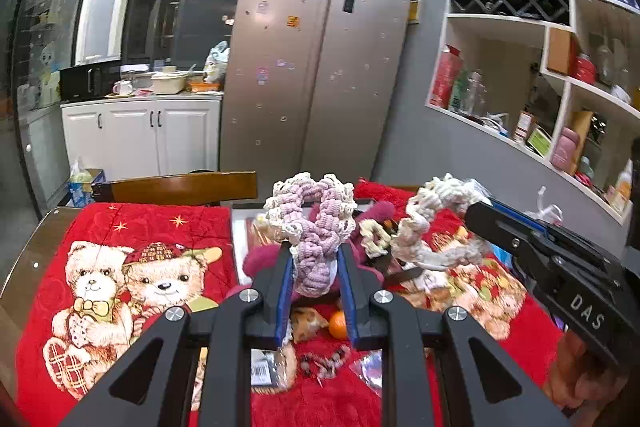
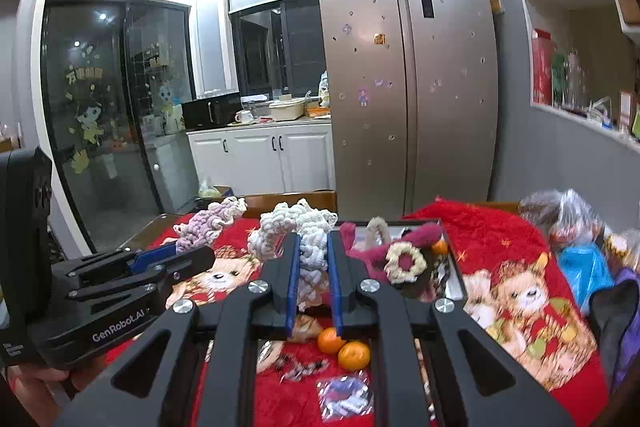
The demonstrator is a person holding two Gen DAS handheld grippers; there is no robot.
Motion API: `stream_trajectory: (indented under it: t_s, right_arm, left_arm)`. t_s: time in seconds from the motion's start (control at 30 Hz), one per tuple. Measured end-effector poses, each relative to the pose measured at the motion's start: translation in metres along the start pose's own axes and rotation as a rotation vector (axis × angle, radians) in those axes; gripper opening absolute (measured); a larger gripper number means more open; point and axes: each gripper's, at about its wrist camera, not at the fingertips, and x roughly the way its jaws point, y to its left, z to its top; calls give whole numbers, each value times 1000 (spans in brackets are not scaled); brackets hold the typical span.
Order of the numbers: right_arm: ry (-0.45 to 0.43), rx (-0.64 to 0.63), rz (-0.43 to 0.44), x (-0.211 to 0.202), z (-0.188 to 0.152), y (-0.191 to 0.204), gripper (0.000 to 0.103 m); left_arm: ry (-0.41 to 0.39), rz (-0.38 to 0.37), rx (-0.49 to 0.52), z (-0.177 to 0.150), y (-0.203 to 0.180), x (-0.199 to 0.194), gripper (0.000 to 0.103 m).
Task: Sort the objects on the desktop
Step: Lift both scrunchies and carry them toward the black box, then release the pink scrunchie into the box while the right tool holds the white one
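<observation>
Left gripper [image 1: 314,263] jaws pinch lilac scrunchie [image 1: 316,227]; right gripper [image 2: 314,259] jaws pinch white scrunchie [image 2: 308,231], both raised above red blanket [image 1: 160,227] on bench, oranges [image 2: 344,349] below.

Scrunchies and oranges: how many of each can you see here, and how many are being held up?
Scrunchies held: 2, purple in the left gripper, white in the right gripper
Scrunchies lying in the tray: 1, cream and maroon
Oranges: 3, two on the red cloth, one by the tray
Total: 6
</observation>
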Motion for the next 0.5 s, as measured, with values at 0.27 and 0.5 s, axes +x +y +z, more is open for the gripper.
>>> stream_trajectory:
  t_s: [0.27, 0.5]
  right_arm:
    - [33, -28, -67, 46, 22, 1, 14]
    - [59, -41, -106, 105, 38, -14, 14]
  left_arm:
    - [11, 20, 27, 13, 3, 33, 22]
    - [25, 26, 12, 27, 17, 83, 22]
